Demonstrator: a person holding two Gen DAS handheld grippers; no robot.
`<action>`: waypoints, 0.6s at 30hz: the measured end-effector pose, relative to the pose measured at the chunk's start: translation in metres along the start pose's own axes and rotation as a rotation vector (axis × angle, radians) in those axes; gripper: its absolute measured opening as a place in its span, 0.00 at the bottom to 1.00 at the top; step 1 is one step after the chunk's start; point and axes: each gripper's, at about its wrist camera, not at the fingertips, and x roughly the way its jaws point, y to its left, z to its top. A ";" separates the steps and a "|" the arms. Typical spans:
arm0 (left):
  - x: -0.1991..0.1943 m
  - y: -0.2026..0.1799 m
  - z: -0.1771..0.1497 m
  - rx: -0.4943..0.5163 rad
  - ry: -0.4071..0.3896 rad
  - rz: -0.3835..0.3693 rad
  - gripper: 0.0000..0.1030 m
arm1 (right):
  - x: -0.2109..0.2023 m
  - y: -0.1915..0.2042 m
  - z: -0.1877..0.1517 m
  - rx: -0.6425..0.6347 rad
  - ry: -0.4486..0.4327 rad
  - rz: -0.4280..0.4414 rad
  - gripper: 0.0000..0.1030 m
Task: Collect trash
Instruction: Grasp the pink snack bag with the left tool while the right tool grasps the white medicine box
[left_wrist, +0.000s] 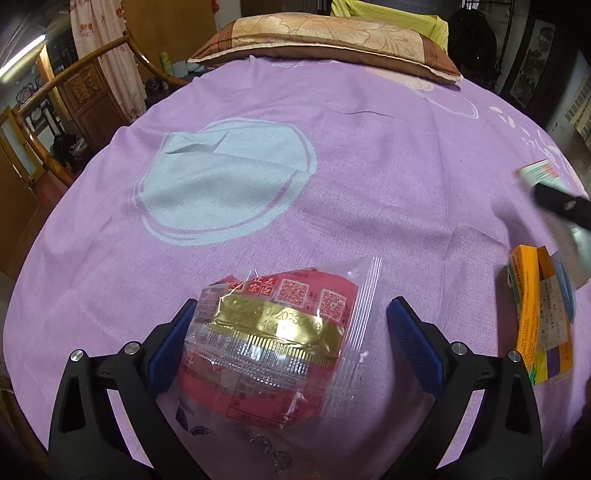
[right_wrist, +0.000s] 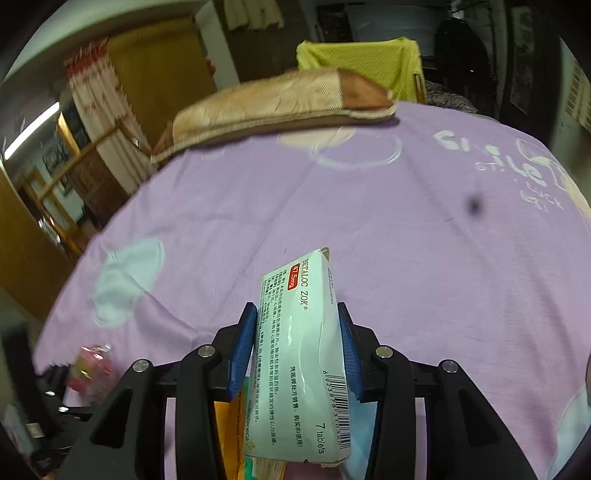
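A red and gold snack wrapper (left_wrist: 273, 332) inside a clear plastic bag lies on the purple bedsheet (left_wrist: 388, 166). My left gripper (left_wrist: 293, 306) stands open around it; the left pad is at the bag's edge and the right pad is apart from it. My right gripper (right_wrist: 295, 308) is shut on a white medicine box (right_wrist: 299, 354), lifted above the sheet (right_wrist: 424, 240). The same white box (left_wrist: 537, 172) shows at the far right of the left wrist view, blurred, by a black finger (left_wrist: 561, 205). The red wrapper (right_wrist: 92, 369) appears blurred at lower left of the right wrist view.
An orange and yellow box (left_wrist: 537, 317) lies on the sheet right of the left gripper, and the orange box (right_wrist: 227, 424) shows under the right gripper. A brown pillow (left_wrist: 325, 37) lies at the bed's far end. A wooden chair (left_wrist: 74, 92) stands left of the bed.
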 end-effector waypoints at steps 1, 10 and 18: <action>0.000 0.000 0.000 0.000 0.000 0.000 0.94 | -0.011 -0.005 0.000 0.012 -0.021 0.011 0.42; 0.001 -0.001 0.002 0.000 0.000 -0.003 0.94 | -0.081 -0.020 -0.066 -0.009 -0.060 0.075 0.43; -0.001 0.002 0.003 0.011 0.011 -0.037 0.94 | -0.071 -0.017 -0.117 -0.063 0.072 0.108 0.43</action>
